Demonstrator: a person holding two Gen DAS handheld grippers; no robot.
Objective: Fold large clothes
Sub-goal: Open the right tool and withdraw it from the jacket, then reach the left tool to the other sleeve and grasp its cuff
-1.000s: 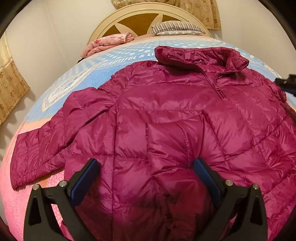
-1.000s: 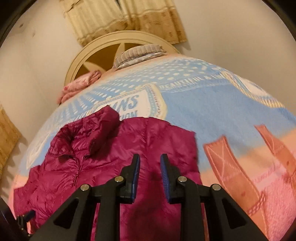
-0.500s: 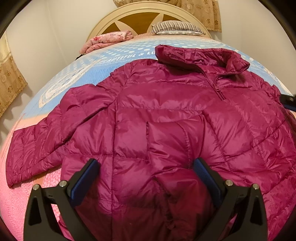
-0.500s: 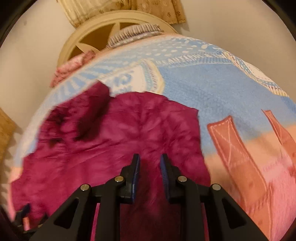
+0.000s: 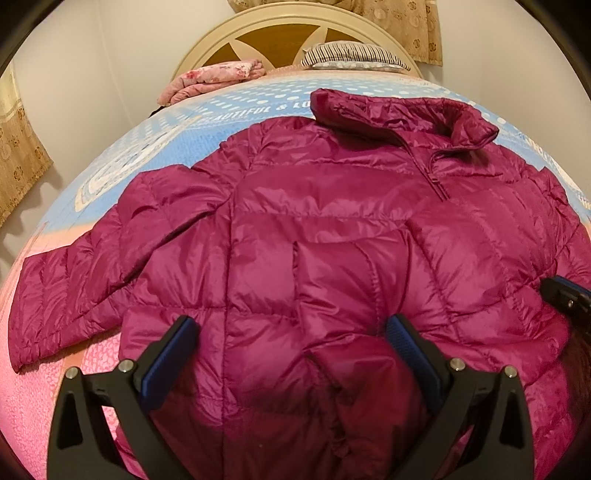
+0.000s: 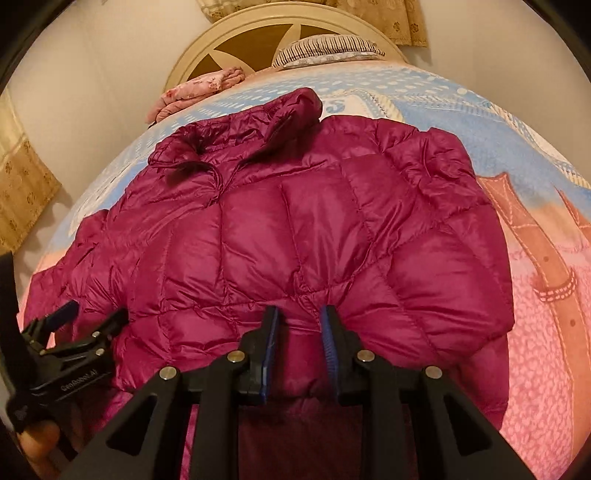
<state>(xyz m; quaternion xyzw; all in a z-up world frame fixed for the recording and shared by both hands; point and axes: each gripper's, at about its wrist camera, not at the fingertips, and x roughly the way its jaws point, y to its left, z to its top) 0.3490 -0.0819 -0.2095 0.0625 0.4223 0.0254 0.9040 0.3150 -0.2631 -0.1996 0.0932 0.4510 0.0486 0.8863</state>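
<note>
A magenta quilted puffer jacket (image 5: 317, 236) lies front-up on the bed, collar toward the headboard, its left sleeve (image 5: 74, 280) stretched out to the left. My left gripper (image 5: 291, 325) hovers open and wide over the jacket's lower body, pads clear of the fabric. It shows again at the lower left of the right wrist view as the left gripper (image 6: 85, 321), with a hand on its grip. My right gripper (image 6: 297, 314) has narrow jaws pinching a puckered fold of the jacket (image 6: 295, 206) near its lower right side. The right gripper (image 5: 565, 299) peeks in at the right edge.
The blue and pink bedspread (image 6: 546, 280) lies bare to the right of the jacket. A striped pillow (image 5: 351, 59), a folded pink floral blanket (image 5: 214, 79) and a cream round headboard (image 5: 258, 33) are at the far end. A wall and curtain (image 5: 18, 162) stand at left.
My right gripper swung left and lower over the jacket, jaws unchanged, and slid down the right edge of the left wrist view. The left gripper stayed put.
</note>
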